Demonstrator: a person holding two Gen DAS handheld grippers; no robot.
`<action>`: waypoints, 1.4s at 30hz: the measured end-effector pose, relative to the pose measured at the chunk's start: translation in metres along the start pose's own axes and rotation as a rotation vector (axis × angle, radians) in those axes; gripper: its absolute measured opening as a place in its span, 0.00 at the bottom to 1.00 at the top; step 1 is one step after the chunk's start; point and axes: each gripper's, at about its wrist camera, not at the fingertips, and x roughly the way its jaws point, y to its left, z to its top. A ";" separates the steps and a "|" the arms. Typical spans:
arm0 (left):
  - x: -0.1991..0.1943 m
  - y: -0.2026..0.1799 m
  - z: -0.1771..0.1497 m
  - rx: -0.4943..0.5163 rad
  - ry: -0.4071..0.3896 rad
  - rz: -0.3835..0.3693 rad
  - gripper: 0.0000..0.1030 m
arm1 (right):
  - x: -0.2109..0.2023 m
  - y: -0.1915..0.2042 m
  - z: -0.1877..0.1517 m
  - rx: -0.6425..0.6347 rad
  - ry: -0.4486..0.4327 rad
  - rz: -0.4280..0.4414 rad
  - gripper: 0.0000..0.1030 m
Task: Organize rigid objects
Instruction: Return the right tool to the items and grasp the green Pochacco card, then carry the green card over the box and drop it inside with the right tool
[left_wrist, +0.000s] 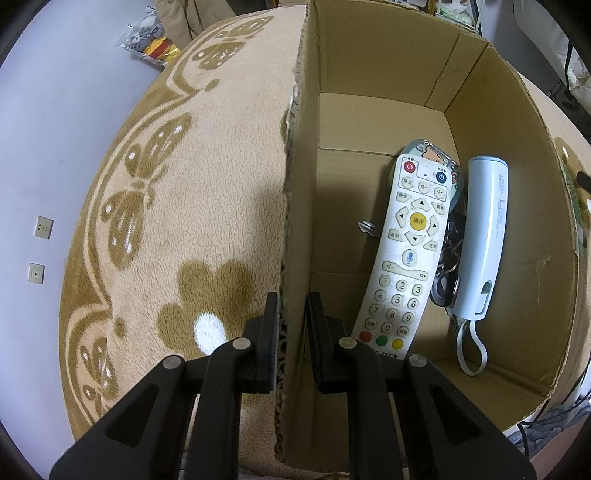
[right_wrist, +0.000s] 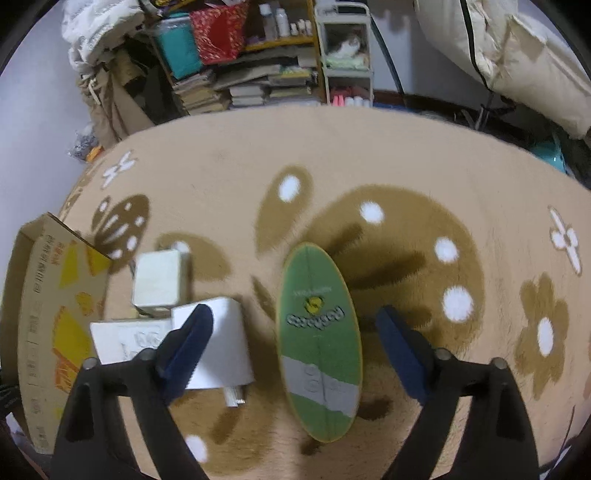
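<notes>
Left gripper (left_wrist: 291, 332) pinches brown cardboard box wall (left_wrist: 295, 229), steadying it; right gripper (right_wrist: 293, 332) gapes wide, empty, over green oval board (right_wrist: 319, 343) on beige carpet (right_wrist: 406, 166); step: pickup; next: descend, clamp, carry to box.

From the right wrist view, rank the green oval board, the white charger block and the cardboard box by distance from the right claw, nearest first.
1. Green oval board, lying between the open fingers of the right claw.
2. White charger block, just left, partly behind the left finger.
3. Cardboard box, far left on the rug's edge.
</notes>
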 end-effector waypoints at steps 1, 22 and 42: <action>0.000 0.000 0.000 0.000 0.000 0.000 0.14 | 0.003 -0.003 -0.001 0.006 0.005 -0.003 0.90; -0.001 -0.001 0.000 0.002 -0.002 0.004 0.14 | 0.025 -0.008 -0.023 0.006 0.023 -0.097 0.58; 0.000 0.000 0.000 0.003 -0.002 0.009 0.14 | -0.031 0.035 -0.004 -0.039 -0.094 -0.032 0.58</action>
